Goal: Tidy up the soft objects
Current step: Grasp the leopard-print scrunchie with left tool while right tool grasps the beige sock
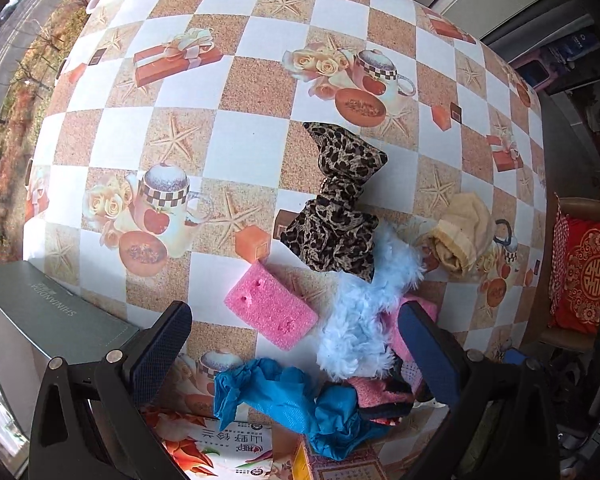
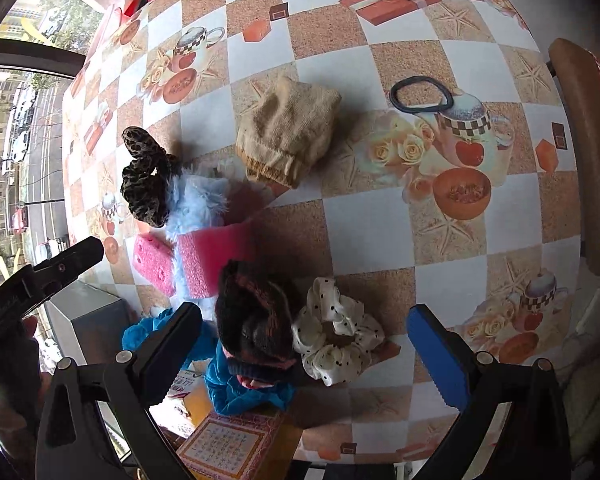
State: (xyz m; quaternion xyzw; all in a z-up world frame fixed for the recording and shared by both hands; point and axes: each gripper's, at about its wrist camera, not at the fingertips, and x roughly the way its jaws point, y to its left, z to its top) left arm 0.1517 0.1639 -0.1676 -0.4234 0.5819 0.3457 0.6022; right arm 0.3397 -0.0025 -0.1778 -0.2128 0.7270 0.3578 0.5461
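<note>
My left gripper (image 1: pixel 296 336) is open above a pile of soft things on the checked tablecloth (image 1: pixel 236 136). A pink sponge (image 1: pixel 270 312) lies between its fingers, with a crumpled blue glove (image 1: pixel 296 404) nearer the camera. A fluffy light-blue piece (image 1: pixel 364 312) lies against the right finger. Farther off lie a leopard-print scrunchie (image 1: pixel 338 200) and a beige knit piece (image 1: pixel 464 232). My right gripper (image 2: pixel 305 320) is open too, over a dark knit piece with pink stripes (image 2: pixel 256 328) and a white polka-dot scrunchie (image 2: pixel 336 344). The beige knit piece (image 2: pixel 288 132) and a black hair tie (image 2: pixel 420 94) lie beyond.
A grey box (image 1: pixel 52 312) stands at the table's near left and printed cartons (image 1: pixel 228 448) lie under the blue glove. A chair with a red cushion (image 1: pixel 584 272) stands off the right edge. The other gripper (image 2: pixel 60 268) shows at the left of the right wrist view.
</note>
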